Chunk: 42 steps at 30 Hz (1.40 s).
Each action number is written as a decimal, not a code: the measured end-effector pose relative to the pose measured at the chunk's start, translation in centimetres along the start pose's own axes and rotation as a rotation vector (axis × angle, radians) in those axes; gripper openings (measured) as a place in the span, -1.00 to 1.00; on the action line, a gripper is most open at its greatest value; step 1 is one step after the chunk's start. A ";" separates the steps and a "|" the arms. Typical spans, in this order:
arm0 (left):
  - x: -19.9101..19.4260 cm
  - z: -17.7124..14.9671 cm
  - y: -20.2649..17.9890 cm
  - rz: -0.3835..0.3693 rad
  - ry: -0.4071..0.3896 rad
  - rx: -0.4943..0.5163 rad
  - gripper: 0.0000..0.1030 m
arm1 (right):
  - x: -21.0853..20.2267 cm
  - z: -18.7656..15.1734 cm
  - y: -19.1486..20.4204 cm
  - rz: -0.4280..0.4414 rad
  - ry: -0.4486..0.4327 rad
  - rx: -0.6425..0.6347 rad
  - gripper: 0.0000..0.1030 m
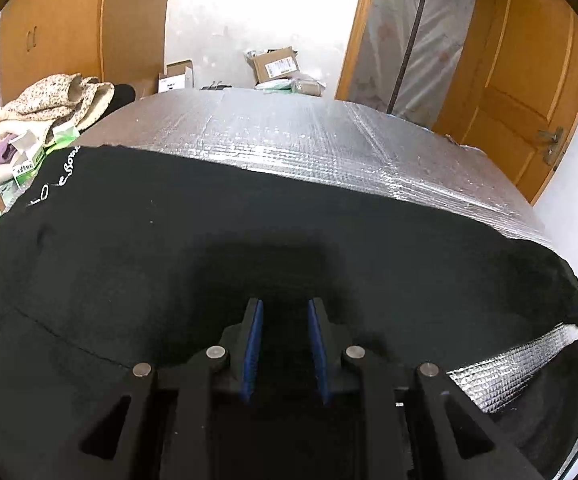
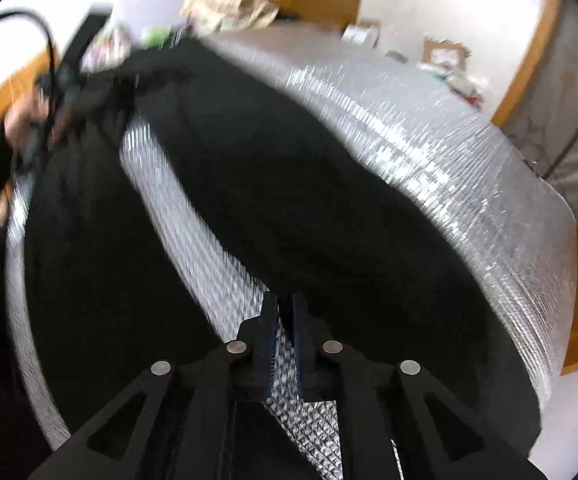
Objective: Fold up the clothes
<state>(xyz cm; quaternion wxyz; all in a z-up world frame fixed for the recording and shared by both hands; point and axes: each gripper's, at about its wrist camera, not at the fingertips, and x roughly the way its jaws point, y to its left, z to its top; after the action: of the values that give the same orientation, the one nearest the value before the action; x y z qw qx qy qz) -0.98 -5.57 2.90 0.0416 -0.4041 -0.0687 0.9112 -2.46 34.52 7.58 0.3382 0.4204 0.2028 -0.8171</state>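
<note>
Nearest in the left wrist view, the left gripper hangs over the black garment with its blue pads apart and nothing pinched between them, so it is released. In the right wrist view, which is blurred, the right gripper has its pads standing close together with a narrow gap; silver shows through that gap and no cloth can be seen caught there, so it looks let go, though the tips sit right at the garment's edge. The risk from here, as I judge it, is that neither tong has hold of the cloth: a grab at that dark edge could close on air or take only one layer, and the fold would drag crooked. The slick silver table cover may also let the whole piece slide. The garment lies spread flat across the near half of the table, matte black, with small white lettering near its far left corner. Beyond lie a pile of beige cloth and some cardboard boxes.
</note>
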 end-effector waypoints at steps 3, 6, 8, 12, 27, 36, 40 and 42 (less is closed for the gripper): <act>-0.6 0.4 -0.4 -0.006 -0.029 0.006 -0.54 | -0.4 0.0 -2.6 -0.092 -0.024 0.134 -0.59; -0.7 0.9 -1.0 -0.013 -0.037 0.023 -0.54 | 1.8 -0.7 -4.8 -0.142 0.067 0.245 -0.59; -0.1 0.9 -1.3 -0.001 -0.012 0.033 -0.54 | 2.9 -1.1 -6.2 -0.156 0.102 0.319 -0.58; 1.8 1.0 -1.1 0.027 0.058 0.017 -0.54 | 3.6 -0.3 -8.1 -0.182 0.054 0.435 -0.58; -1.5 4.7 2.2 0.065 -0.065 -0.062 -0.53 | 2.0 -0.3 -9.5 -0.360 0.038 0.545 -0.53; 1.0 5.0 -0.3 0.012 -0.016 -0.006 -0.53 | 2.8 2.1 -7.3 -0.299 -0.017 0.547 -0.52; 1.2 5.2 -1.6 -0.017 -0.028 0.029 -0.53 | 6.3 4.7 -6.5 -0.268 0.048 0.497 -0.50; 0.7 5.4 -2.0 -0.026 -0.058 0.044 -0.53 | 7.3 5.4 -7.1 -0.280 0.043 0.513 -0.47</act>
<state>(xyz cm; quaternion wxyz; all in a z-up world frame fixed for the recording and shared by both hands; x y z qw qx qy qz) -5.44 -3.99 6.32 0.0600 -0.3755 -0.0550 0.9232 -13.63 33.31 4.90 0.1004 0.4772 0.0530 -0.8715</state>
